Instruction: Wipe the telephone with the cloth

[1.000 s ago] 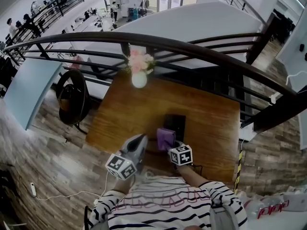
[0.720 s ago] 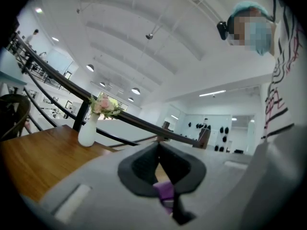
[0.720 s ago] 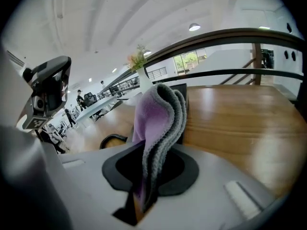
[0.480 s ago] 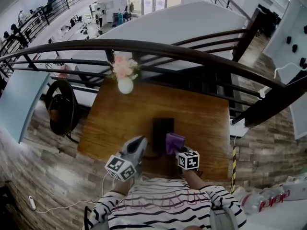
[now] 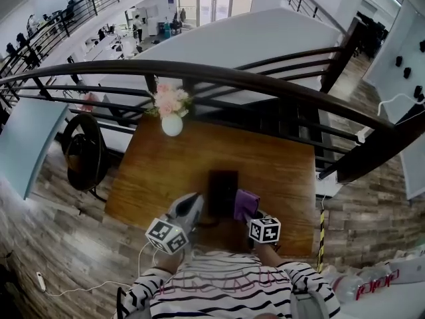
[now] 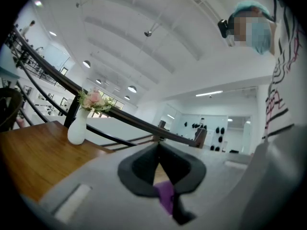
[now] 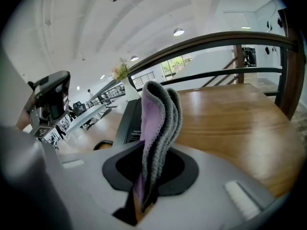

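Looking down from the head view, we see a black chair (image 5: 83, 153) on the floor at far left, then the wooden counter (image 5: 272, 158) with a white vase (image 5: 172, 125) of pink flowers near its far left corner. Our left tongs (image 5: 194, 203) hover over the near edge, just left of the telephone (image 5: 222, 191); their own view shows the tips pressed together with nothing held. The black telephone lies flat near the counter's front middle. Just right of it, the purple cloth (image 5: 246, 203) stands folded and upright, clamped in our right tongs (image 5: 250, 215), close by the telephone's right edge; whether cloth and telephone touch we cannot tell.
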Demonstrator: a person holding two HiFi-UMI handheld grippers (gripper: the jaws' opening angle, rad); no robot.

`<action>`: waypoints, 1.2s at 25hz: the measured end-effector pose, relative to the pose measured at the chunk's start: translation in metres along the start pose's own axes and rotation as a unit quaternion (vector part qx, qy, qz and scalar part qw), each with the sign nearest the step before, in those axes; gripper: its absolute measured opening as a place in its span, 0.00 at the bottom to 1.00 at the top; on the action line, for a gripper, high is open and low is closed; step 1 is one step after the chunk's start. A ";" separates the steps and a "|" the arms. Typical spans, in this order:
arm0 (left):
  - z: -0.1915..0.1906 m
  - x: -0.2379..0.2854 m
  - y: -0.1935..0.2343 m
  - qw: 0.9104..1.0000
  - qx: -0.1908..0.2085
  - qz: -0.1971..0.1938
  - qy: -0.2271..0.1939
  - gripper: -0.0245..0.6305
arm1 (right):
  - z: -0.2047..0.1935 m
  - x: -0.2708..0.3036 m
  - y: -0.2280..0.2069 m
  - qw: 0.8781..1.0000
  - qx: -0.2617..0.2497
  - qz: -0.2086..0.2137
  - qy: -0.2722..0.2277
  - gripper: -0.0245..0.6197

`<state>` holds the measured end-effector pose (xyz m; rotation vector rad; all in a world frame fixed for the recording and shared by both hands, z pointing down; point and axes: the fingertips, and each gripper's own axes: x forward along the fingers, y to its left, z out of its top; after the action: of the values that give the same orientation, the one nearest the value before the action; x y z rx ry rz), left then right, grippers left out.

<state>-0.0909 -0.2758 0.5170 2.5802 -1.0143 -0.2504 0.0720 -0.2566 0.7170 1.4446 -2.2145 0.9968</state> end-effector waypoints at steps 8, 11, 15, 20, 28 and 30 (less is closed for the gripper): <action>0.004 -0.004 0.002 1.000 0.003 0.015 -0.006 0.04 | 0.057 -0.017 0.039 0.996 -0.015 0.060 -0.067 0.12; 0.008 -0.008 0.004 1.000 0.006 0.021 -0.010 0.04 | 0.078 -0.024 0.055 0.993 -0.021 0.079 -0.088 0.12; 0.014 -0.018 0.005 0.999 0.011 0.032 -0.014 0.04 | 0.097 -0.039 0.072 0.989 -0.022 0.096 -0.112 0.12; 0.019 -0.026 0.005 0.999 0.018 0.044 -0.021 0.04 | 0.114 -0.056 0.088 0.983 -0.024 0.121 -0.133 0.12; 0.026 -0.036 0.005 0.998 0.028 0.051 -0.026 0.04 | 0.128 -0.073 0.113 0.977 -0.041 0.148 -0.151 0.12; 0.026 -0.037 0.004 0.998 0.029 0.052 -0.025 0.04 | 0.127 -0.074 0.115 0.976 -0.048 0.148 -0.150 0.12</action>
<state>-0.1275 -0.2601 0.4956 2.5748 -1.1854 -0.2638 0.0162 -0.2673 0.5393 1.3193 -2.7182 0.7831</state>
